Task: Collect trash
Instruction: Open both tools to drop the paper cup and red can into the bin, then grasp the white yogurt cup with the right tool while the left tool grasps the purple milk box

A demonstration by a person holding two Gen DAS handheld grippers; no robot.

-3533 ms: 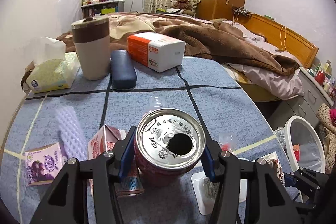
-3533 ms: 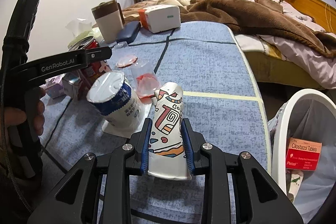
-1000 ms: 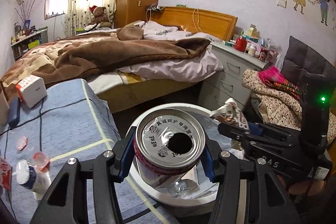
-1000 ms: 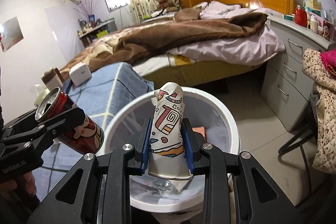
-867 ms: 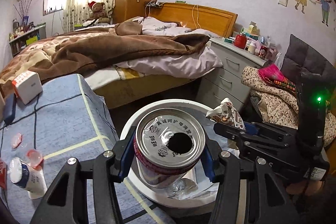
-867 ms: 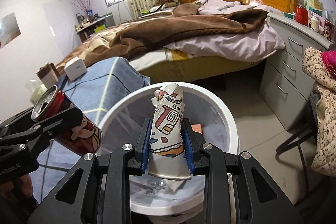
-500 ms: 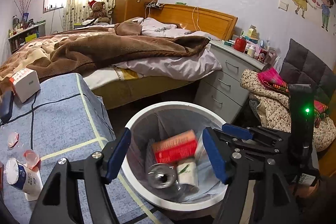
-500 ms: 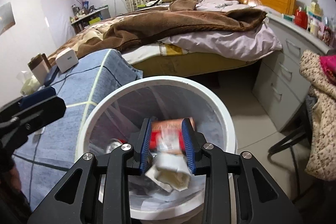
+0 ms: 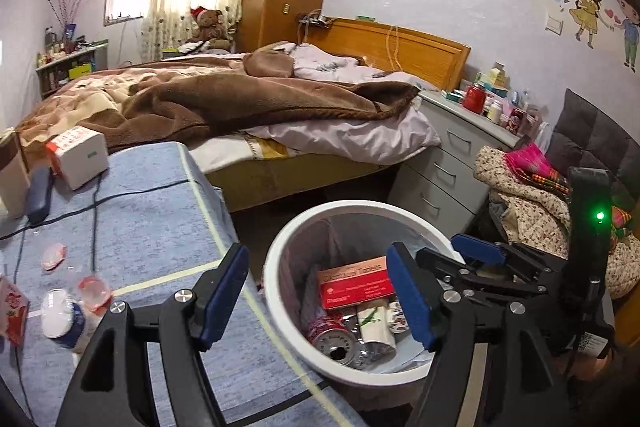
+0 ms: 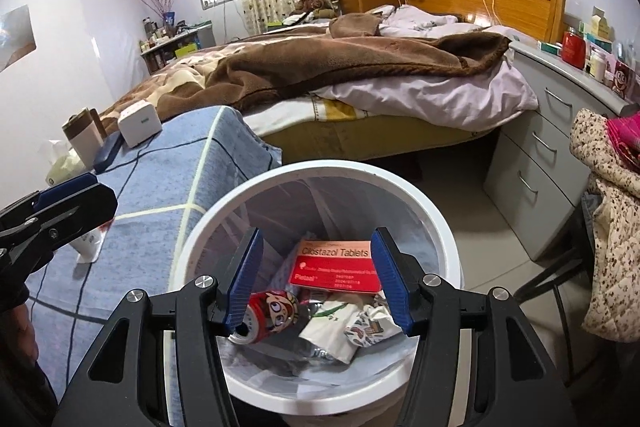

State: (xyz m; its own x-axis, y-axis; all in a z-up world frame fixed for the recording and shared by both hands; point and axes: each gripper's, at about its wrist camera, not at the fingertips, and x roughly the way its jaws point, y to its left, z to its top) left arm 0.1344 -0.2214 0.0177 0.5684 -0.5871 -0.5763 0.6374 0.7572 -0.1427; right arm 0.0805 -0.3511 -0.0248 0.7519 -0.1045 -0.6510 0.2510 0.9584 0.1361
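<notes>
trash [image 10: 320, 301] lies in the bin [image 10: 440, 223] below both spread, empty grippers [image 10: 316, 279].

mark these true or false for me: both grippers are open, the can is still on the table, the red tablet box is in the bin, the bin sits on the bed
1. Both grippers are open: true. The left gripper and right gripper hold nothing.
2. The can is on the table: false. It lies in the bin.
3. The red tablet box is in the bin: true.
4. The bin sits on the bed: false. It stands on the floor beside the table.
</notes>
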